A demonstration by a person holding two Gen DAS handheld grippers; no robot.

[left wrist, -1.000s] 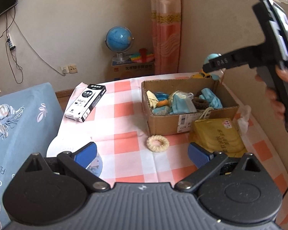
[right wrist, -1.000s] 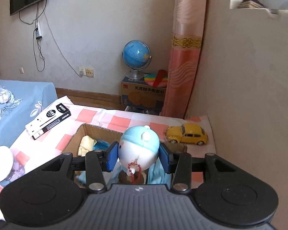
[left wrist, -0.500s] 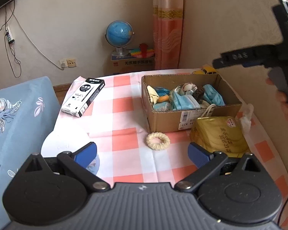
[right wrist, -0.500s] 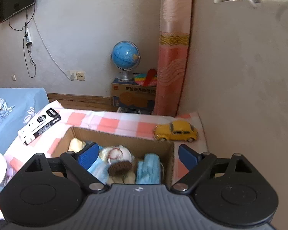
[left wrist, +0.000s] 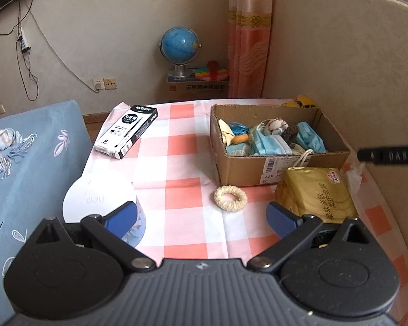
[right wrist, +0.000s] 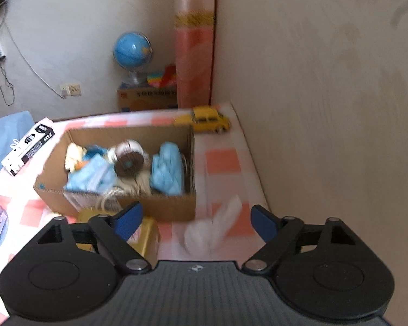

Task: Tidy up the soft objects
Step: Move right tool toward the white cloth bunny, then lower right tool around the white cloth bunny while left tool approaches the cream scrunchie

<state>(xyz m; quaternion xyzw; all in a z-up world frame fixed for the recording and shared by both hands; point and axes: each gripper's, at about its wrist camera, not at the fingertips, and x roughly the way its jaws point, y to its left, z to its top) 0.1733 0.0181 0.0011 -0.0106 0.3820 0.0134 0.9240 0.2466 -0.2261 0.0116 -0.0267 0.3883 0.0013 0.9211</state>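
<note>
Left gripper spread empty above scrunchie, right gripper spread empty over white cloth beside cardboard box

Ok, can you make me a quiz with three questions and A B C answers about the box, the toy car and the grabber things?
1. Where is the cream scrunchie?
A. inside the cardboard box
B. on the checked cloth in front of the cardboard box
C. on the globe

2. What colour is the toy car?
A. yellow
B. green
C. purple

3. What is the right hand-held gripper doing?
A. squeezing a doll
B. shut on a mask
C. open, holding nothing

Answers:
1. B: the scrunchie lies on the cloth just outside the cardboard box, near its front wall.
2. A: the car behind the box is plainly yellow.
3. C: its blue fingers stand wide apart with nothing between them; the left hand-held gripper is open too.
</note>
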